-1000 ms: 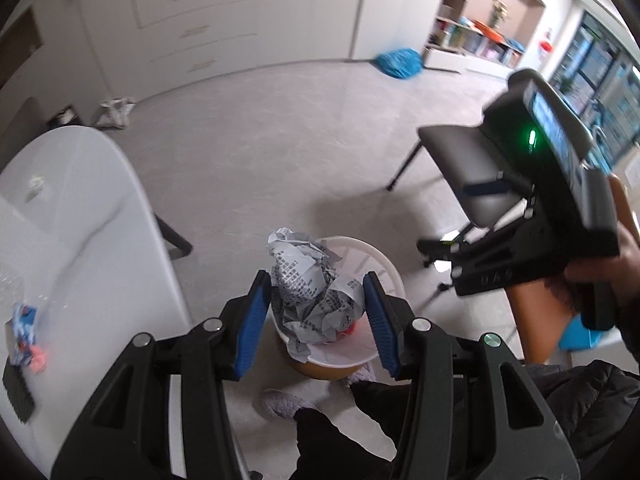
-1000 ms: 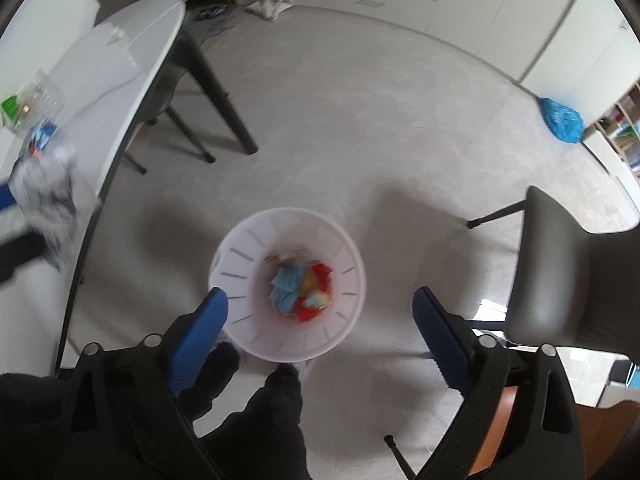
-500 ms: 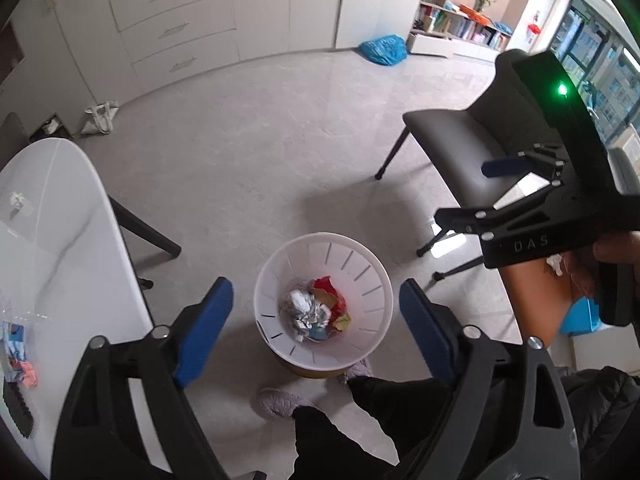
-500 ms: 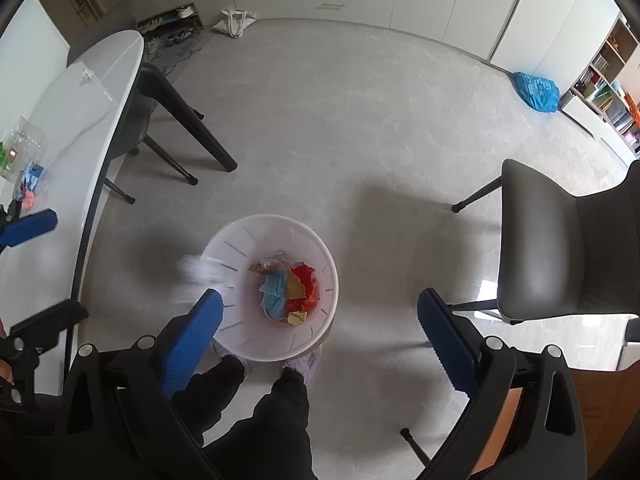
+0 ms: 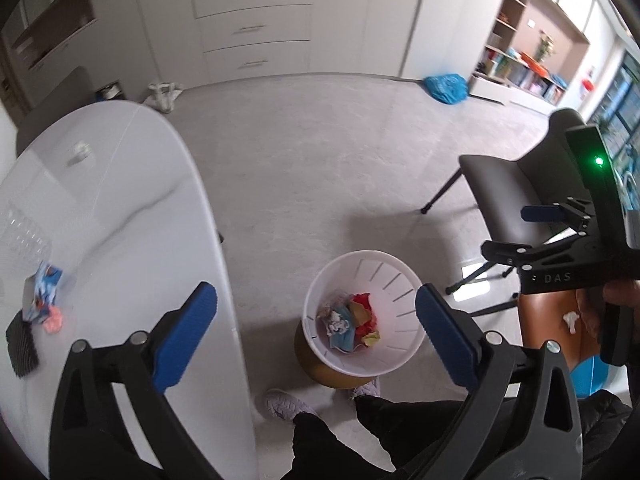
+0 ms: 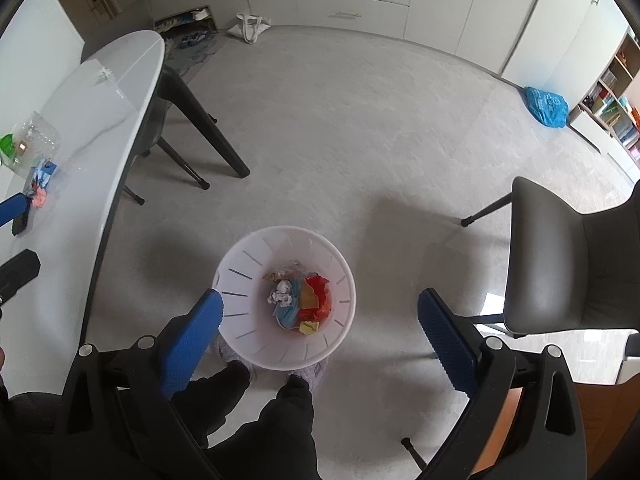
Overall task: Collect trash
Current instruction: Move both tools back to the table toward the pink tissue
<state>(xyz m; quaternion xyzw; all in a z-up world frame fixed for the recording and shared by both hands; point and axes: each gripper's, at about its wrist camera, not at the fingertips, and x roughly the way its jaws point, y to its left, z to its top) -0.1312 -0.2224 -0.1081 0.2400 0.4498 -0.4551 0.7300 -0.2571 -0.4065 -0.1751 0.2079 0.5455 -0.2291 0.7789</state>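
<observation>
Two handheld grippers over a white slotted wastebasket (image 5: pixel 362 316) on a pale floor, beside a white oval table (image 5: pixel 120 208). Left gripper (image 5: pixel 316 320) empty, blue-padded fingers (image 5: pixel 186 332) spread wide apart; a second ago clamped on a crumpled newspaper ball directly above the bin, half a second ago already opened. That newspaper ball (image 6: pixel 281 293) now lying inside the wastebasket on top of a blue mask, red wrapper and yellow scrap, so one piece of trash delivered. Left gripper since swung toward the table, the bin now sitting right of centre between its fingers rather than under them. Right gripper (image 6: pixel 320 322) likewise empty, fingers wide apart, hanging above the bin with the person's dark trousers and pale shoes below; barely shifted across the last second.

More trash left on the table near its edge: a crumpled blue-and-white wrapper (image 5: pixel 42 292) touching a small pink scrap (image 5: pixel 54 323), a black ridged object (image 5: pixel 20 342) just beside them, and a clear plastic container (image 6: pixel 34 142) farther back. Likely next: a reach to the wrapper pile. Grey chair (image 6: pixel 560 264) well apart to the right.
</observation>
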